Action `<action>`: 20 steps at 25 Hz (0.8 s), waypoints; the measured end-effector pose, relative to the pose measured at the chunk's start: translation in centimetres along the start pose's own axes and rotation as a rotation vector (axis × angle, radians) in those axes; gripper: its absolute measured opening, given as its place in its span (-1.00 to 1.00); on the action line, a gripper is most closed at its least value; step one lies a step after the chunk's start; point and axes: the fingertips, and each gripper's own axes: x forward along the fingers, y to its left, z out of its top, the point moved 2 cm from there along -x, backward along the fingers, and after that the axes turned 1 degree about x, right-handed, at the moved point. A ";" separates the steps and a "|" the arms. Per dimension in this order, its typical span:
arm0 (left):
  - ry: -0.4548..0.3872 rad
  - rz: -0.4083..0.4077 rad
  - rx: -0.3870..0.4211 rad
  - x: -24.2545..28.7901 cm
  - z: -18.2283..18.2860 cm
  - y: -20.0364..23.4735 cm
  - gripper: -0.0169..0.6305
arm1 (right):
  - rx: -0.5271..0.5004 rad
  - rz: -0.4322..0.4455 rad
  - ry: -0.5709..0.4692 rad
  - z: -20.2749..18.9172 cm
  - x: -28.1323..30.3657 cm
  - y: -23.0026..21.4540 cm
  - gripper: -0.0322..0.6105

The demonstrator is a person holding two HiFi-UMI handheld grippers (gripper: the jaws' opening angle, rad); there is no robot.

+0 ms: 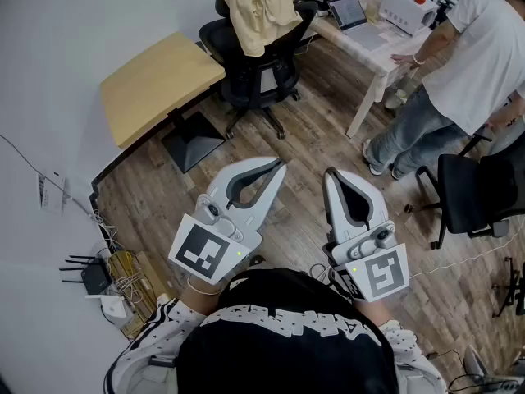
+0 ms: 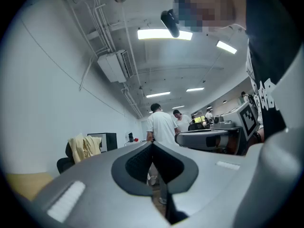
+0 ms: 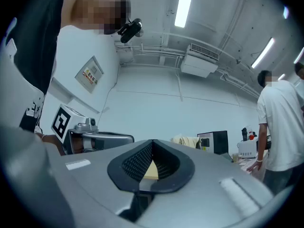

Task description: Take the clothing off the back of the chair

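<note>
The person held both grippers out in front of the chest, side by side and apart, roughly level above the wooden floor (image 1: 303, 138). The left gripper (image 1: 281, 166) leaned toward the upper right of the head view, and the right gripper (image 1: 330, 173) pointed almost straight ahead. The jaws of each were pressed together, with nothing between them.

The clothing (image 1: 258, 6), a pale yellow garment, hung over the back of the black office chair (image 1: 258, 76), well apart from both grippers. The chair stood between a wooden tabletop (image 1: 156, 84) and a white tabletop (image 1: 369, 43) with a laptop (image 1: 351, 12) on it.

Only the head view showed the floor, the router (image 1: 89, 274) and its cables by the wall, and a person in a white shirt (image 1: 484, 52) leaning on the white tabletop. The left gripper view instead showed the ceiling lights (image 2: 164, 33), 2 people in white shirts (image 2: 161, 125) and the clothing (image 2: 84, 147) far to the left. The right gripper view showed the left gripper (image 3: 95, 136) beside it, and behind its own jaws a yellow patch (image 3: 152, 171), probably the wooden tabletop.
</note>
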 end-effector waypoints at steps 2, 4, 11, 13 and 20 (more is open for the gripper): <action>-0.005 -0.003 0.007 0.1 0.1 -0.3 -0.97 | 0.005 0.001 -0.009 0.0 -0.3 -0.2 -0.86; -0.004 -0.004 0.008 0.2 0.1 -0.6 -0.97 | 0.015 -0.002 -0.017 0.0 -0.7 -0.4 -0.86; -0.004 -0.014 -0.011 1.2 0.2 -1.9 -0.97 | 0.052 -0.023 -0.034 -0.1 -2.5 -1.9 -0.86; -0.005 -0.014 -0.012 1.5 0.3 -2.3 -0.97 | 0.052 -0.026 -0.037 0.0 -3.0 -2.3 -0.86; -0.005 -0.012 -0.009 3.2 0.7 -4.0 -0.97 | 0.055 -0.014 -0.029 0.1 -4.8 -4.0 -0.85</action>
